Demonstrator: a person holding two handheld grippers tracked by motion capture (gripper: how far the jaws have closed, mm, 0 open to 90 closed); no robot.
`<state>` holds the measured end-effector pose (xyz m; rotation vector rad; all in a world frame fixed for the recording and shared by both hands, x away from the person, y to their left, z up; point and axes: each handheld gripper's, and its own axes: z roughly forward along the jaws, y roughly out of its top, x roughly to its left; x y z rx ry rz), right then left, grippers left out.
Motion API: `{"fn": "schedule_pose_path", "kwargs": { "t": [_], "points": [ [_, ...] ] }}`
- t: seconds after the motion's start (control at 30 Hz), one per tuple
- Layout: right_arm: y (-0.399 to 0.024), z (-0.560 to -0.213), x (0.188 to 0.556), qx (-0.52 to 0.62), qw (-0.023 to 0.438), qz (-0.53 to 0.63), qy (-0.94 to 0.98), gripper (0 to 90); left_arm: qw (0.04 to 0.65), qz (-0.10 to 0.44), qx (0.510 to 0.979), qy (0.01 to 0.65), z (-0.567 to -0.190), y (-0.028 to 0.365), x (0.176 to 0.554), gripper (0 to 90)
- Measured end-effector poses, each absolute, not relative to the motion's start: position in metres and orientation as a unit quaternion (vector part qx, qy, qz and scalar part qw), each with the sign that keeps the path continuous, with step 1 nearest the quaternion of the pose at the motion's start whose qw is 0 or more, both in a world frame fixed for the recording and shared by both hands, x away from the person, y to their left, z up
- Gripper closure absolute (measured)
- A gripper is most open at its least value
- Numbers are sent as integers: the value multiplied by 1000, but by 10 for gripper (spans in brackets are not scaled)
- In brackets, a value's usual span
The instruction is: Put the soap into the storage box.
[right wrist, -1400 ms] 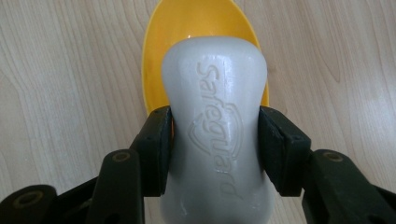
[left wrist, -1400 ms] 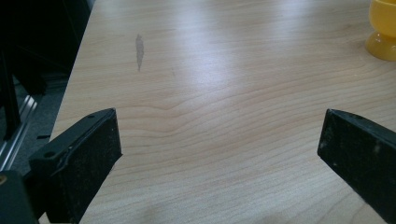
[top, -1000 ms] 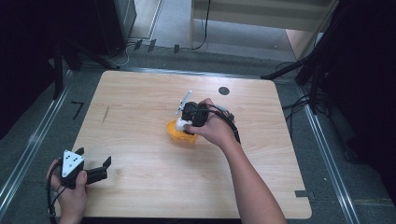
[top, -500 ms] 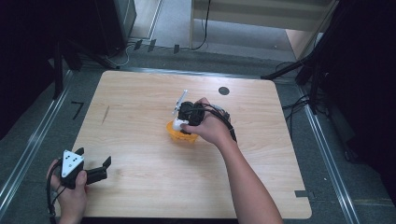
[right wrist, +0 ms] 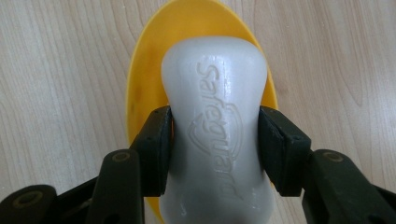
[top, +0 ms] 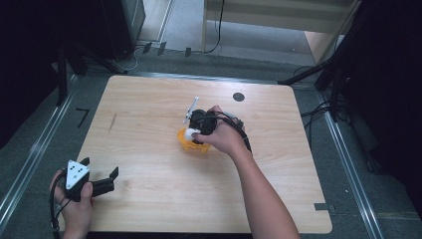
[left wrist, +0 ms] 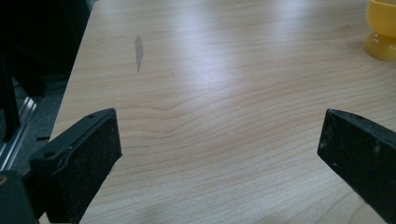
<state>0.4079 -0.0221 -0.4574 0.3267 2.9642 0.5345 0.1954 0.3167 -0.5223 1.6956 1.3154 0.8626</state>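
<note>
Clamping soap bar [right wrist: 215,135]: right gripper [right wrist: 215,140]; left gripper [left wrist: 219,154] agape.

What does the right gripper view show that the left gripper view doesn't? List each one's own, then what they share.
Right gripper view alone: the right tool shut on a white soap bar with raised lettering, held over a yellow dish; its jaws press the bar's narrow waist.

Left gripper view alone: the left tool open over bare wood, a grey smear on the table and the table's edge with dark floor beyond.

Both: the light wooden table and a yellow piece; the left gripper view has it at the top right corner, likely the same dish.
</note>
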Motion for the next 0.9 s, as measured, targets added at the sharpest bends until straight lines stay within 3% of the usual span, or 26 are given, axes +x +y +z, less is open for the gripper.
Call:
{"fn": "schedule_pose_path", "kwargs": {
  "t": [0.3, 0.4, 0.9],
  "points": [
    [-23, -461, 410, 111, 48, 177, 977, 490, 402, 342, 671, 521, -522, 317, 195, 0],
    [-24, -458, 410, 120, 33, 193, 973, 446, 403, 342, 670, 521, -522, 317, 195, 0],
    [-45, -443, 404, 145, 40, 212, 966, 418, 402, 342, 671, 521, -522, 317, 195, 0]
  ]
}}
